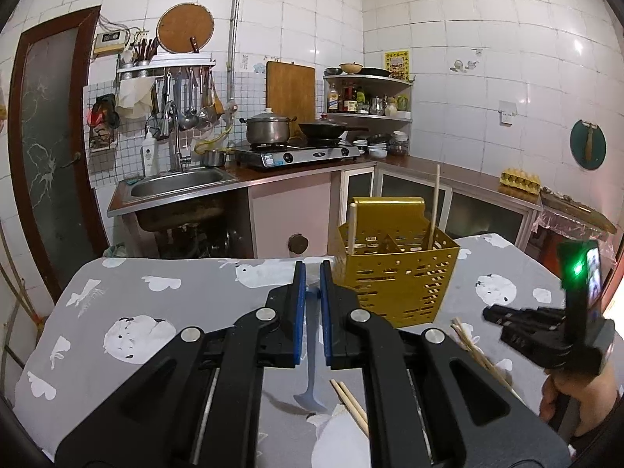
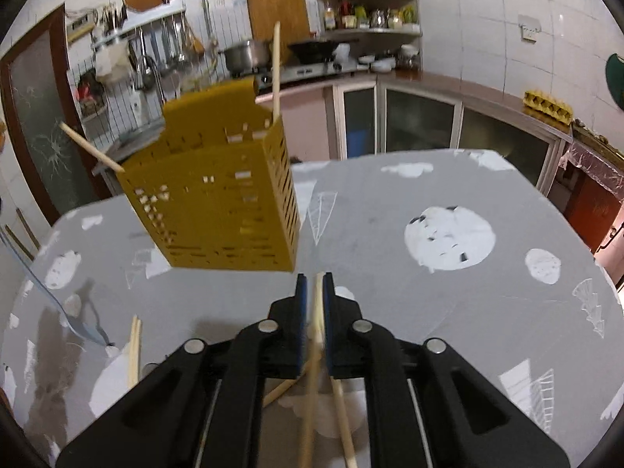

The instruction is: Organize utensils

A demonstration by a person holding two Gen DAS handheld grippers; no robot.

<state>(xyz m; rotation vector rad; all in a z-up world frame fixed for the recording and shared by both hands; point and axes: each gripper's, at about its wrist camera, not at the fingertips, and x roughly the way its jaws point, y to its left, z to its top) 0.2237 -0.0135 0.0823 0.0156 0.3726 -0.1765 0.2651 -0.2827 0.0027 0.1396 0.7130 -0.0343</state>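
A yellow perforated utensil holder (image 1: 397, 269) (image 2: 218, 202) stands on the grey table, with two wooden chopsticks (image 1: 435, 202) upright in it. My left gripper (image 1: 312, 273) is shut on the handle of a blue-grey spoon (image 1: 311, 351), whose bowl hangs down above the cloth; the spoon (image 2: 82, 327) also shows in the right wrist view. My right gripper (image 2: 314, 279) (image 1: 492, 316) is low over loose chopsticks (image 2: 312, 390), right of the holder. Its jaws stand slightly apart with one chopstick in the gap. More loose chopsticks (image 1: 351, 401) lie near the spoon.
The table (image 1: 156, 312) wears a grey cloth with white animal prints. Behind it run a counter with a sink (image 1: 175, 185), a gas stove (image 1: 296, 154) with pots, and corner shelves. A door (image 1: 50, 136) is at left. A hand (image 1: 577, 401) holds the right gripper.
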